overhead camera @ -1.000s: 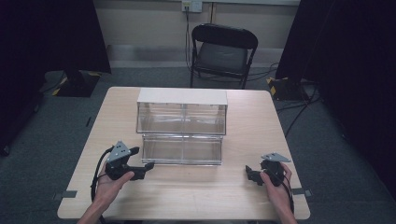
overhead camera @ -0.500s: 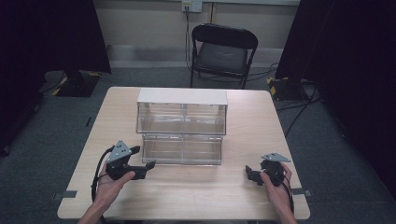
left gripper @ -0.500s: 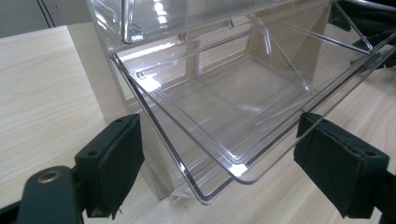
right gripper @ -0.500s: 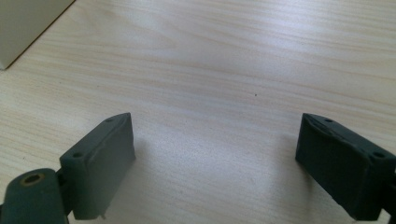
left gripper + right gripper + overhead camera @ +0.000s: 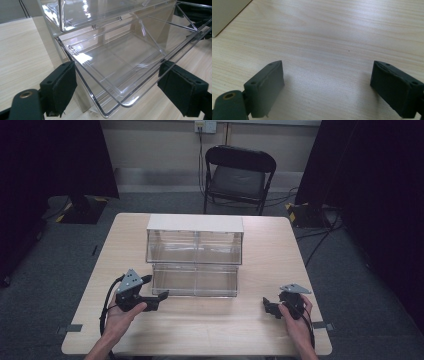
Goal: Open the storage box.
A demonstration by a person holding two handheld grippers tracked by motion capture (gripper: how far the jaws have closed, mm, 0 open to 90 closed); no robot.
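Note:
A clear plastic drawer unit [image 5: 195, 240] with a white top stands at the middle of the wooden table [image 5: 270, 265]. Its lower drawer [image 5: 195, 280] is pulled out toward me and looks empty. My left gripper [image 5: 154, 287] is open at the drawer's front left corner. In the left gripper view that clear corner [image 5: 117, 100] lies between the two black pads of the left gripper [image 5: 117, 92], with neither pad pressed on it. My right gripper [image 5: 268, 306] rests open near the table's front right, apart from the unit. The right gripper [image 5: 327, 87] has bare wood between its pads.
A black chair [image 5: 237, 175] stands beyond the table's far edge. Cables run over the floor at the right. A pale corner [image 5: 224, 12] of the unit shows at the top left of the right gripper view. Bare tabletop lies between the two hands.

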